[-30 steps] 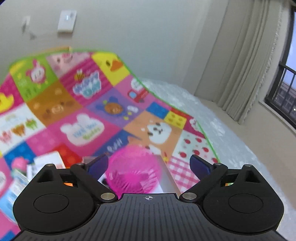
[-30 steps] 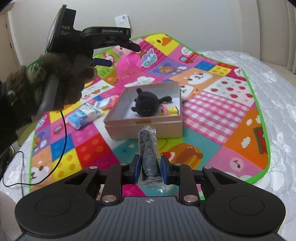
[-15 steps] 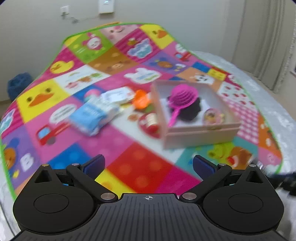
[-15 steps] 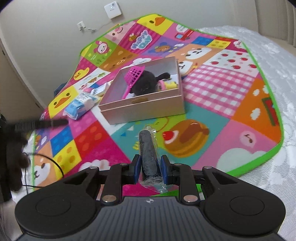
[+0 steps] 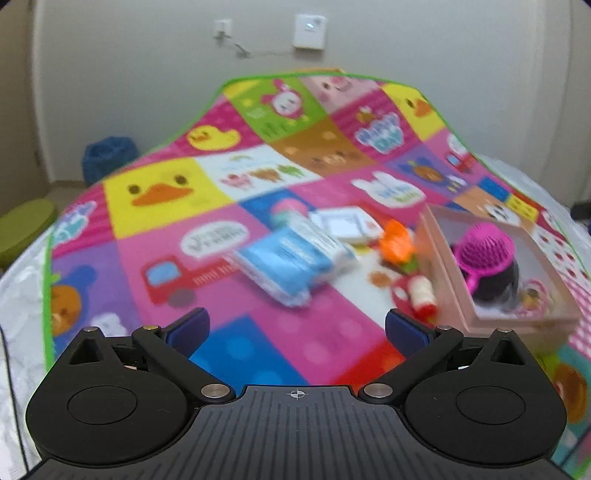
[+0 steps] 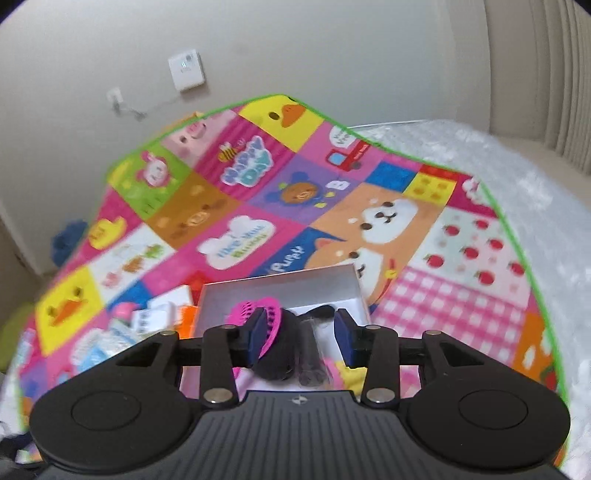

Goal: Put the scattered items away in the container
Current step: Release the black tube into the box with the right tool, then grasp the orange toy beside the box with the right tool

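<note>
The pink box lies right under my right gripper. Its jaws are opening, and the dark wrapped stick sits loose between them, over the box, with neither pad pressing on it. Inside are a pink brush and a black plush. In the left wrist view my left gripper stands wide open and empty above the mat. Ahead of it lie a blue-and-white packet, a white card pack, an orange item and a small red-and-white bottle, all left of the box.
A bright patchwork play mat covers a white bedspread. A wall with a socket and a switch plate stands behind. A blue bundle and a green cushion lie on the floor at the left.
The left gripper no longer has the pink brush, which now lies in the box, and it has swung back towards the scattered items. The right gripper carried the wrapped stick over the box and its jaws parted.
</note>
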Demonstrator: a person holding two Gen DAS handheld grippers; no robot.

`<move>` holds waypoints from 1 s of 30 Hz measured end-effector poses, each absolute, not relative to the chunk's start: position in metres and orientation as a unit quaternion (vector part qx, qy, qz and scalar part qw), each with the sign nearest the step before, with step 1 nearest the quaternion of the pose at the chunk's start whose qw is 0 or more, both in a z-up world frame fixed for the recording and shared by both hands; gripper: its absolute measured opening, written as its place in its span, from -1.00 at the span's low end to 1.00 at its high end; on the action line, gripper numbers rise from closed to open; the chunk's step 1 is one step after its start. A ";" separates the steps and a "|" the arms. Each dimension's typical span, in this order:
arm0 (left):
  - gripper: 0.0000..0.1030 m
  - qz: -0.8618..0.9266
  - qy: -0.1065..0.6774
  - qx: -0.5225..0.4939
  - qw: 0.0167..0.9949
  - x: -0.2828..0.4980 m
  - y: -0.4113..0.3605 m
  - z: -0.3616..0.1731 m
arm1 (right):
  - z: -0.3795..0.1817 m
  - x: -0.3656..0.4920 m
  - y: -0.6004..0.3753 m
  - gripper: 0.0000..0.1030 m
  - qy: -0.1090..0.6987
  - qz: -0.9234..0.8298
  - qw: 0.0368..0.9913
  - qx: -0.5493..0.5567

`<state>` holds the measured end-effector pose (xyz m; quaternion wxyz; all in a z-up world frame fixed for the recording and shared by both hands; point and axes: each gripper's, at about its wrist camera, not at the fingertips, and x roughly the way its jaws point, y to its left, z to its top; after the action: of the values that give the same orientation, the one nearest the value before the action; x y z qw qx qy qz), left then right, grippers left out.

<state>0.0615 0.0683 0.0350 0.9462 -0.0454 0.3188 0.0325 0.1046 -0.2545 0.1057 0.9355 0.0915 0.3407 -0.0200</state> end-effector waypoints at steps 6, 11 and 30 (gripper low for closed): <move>1.00 0.121 0.288 -0.110 0.944 0.061 0.112 0.055 | 0.102 0.103 -0.182 -0.24 0.352 0.033 0.935 -0.016; 1.00 0.173 0.290 -0.168 0.926 0.058 0.145 0.051 | 0.060 0.116 -0.093 -0.30 0.377 0.090 0.910 -0.146; 1.00 0.142 0.376 -0.219 0.889 0.087 0.160 -0.017 | -0.024 0.250 -0.018 -0.77 0.454 0.065 0.844 -0.279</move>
<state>0.0872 0.1599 -0.0167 0.8891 -0.2194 0.3757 0.1420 0.2500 -0.0182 -0.0240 0.8436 -0.2786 0.4544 0.0650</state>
